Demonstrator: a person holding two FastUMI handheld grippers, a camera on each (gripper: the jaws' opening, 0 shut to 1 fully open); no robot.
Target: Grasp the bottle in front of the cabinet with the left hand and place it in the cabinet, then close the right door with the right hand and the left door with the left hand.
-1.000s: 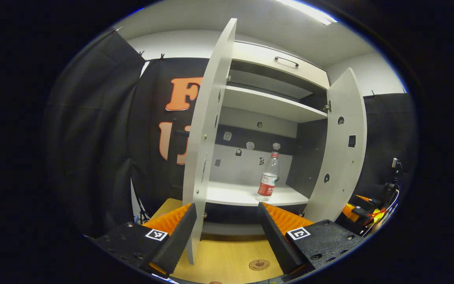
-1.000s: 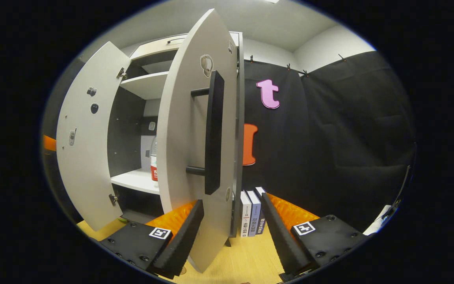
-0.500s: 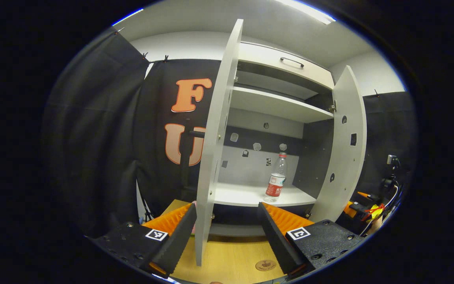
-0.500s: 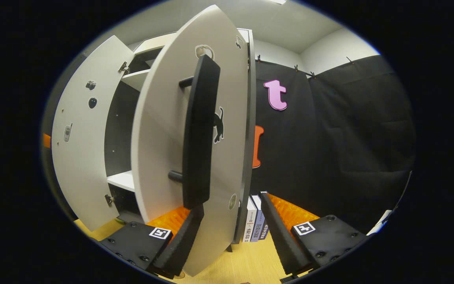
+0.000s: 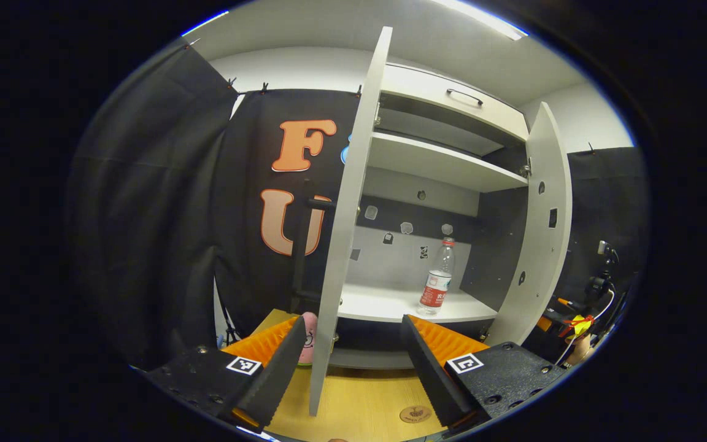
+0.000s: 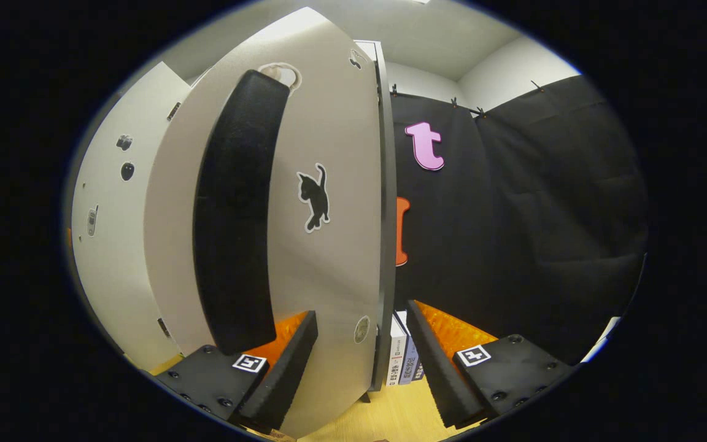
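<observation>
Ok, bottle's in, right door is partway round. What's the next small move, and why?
Probably keep pushing the right door shut with the right gripper: the bottle stands on the cabinet shelf, and this door hangs ajar in the left gripper view, both grippers open.

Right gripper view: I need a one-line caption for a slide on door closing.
Open right tool at the cat-stickered right door, beside its black handle; books stand behind.
</observation>
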